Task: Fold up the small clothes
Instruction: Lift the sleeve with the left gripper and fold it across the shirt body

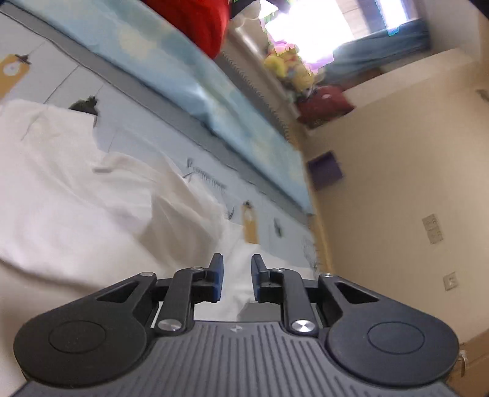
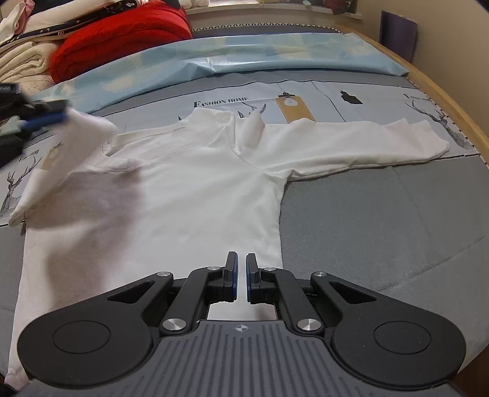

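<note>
1. Looking along the left gripper (image 1: 237, 279) in the tilted, blurred left wrist view, its two black fingers with blue pads stand a moderate gap apart. White cloth shows between and beyond them, but whether they pinch it I cannot tell from this angle. The white shirt (image 1: 76, 198) spreads to the left, soft and creased, lying on a pale blue printed bedsheet (image 1: 146, 122). Beyond it runs a light blue folded cover (image 1: 214, 91), smooth and slightly glossy. A red blanket (image 1: 195, 21) sits at the top edge, and a cream wall fills the right side.

2. Turning to the right wrist view, the right gripper (image 2: 241, 274) hovers low over the shirt's bottom hem, its fingers nearly together with a narrow slit between them and nothing held. The white shirt (image 2: 189, 183) lies flat, high collar away from the camera, its far sleeve stretched out straight to the right, likely laid so for folding. The near sleeve on the left is lifted off the bed, and the left gripper (image 2: 45, 117), blurred, sits at its raised end, apparently carrying it inward for a first fold. The fabric looks thin, matte and stretchy. The red blanket (image 2: 122, 39), thick and knitted, is stacked with cream towels (image 2: 21, 67) at the far left.
</note>
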{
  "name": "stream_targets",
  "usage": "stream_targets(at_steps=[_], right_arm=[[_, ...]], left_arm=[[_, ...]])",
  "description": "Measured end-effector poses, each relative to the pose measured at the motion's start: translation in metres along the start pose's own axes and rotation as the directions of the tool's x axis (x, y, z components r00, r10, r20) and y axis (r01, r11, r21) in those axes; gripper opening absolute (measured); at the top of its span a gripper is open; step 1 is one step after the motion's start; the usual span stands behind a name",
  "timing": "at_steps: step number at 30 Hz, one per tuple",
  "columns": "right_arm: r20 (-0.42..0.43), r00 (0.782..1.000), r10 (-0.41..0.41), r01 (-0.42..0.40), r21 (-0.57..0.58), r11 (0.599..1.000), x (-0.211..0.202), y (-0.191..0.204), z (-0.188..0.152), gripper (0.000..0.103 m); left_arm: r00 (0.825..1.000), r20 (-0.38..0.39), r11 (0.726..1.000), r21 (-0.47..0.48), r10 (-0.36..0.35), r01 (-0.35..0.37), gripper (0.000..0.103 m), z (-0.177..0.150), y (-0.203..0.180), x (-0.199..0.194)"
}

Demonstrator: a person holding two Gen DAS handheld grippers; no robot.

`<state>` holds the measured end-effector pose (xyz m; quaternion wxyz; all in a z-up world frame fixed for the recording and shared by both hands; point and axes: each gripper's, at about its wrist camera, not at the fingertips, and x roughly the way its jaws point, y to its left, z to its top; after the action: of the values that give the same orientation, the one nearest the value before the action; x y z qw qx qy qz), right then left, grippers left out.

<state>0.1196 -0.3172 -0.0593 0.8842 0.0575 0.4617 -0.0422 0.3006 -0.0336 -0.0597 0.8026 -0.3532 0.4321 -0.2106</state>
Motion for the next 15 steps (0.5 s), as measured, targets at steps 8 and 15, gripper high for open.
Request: stream_targets(at_steps=[8,15], right_arm=[[-0.003,0.996,0.086,-0.085,0.096,0.992,0.033,0.010,0.000,0.006],[0.007,0.986,0.168,-0.165,0.227,0.960,0.083,0.032,0.028,0.006]], left_arm=[[0.927,0.142,0.937,-0.069,0.348,-0.341,0.022,0.038,0.056,-0.056],[0.887,0.144,0.897,-0.119,0.439,-0.425,0.022,0.063,0.095,-0.101]])
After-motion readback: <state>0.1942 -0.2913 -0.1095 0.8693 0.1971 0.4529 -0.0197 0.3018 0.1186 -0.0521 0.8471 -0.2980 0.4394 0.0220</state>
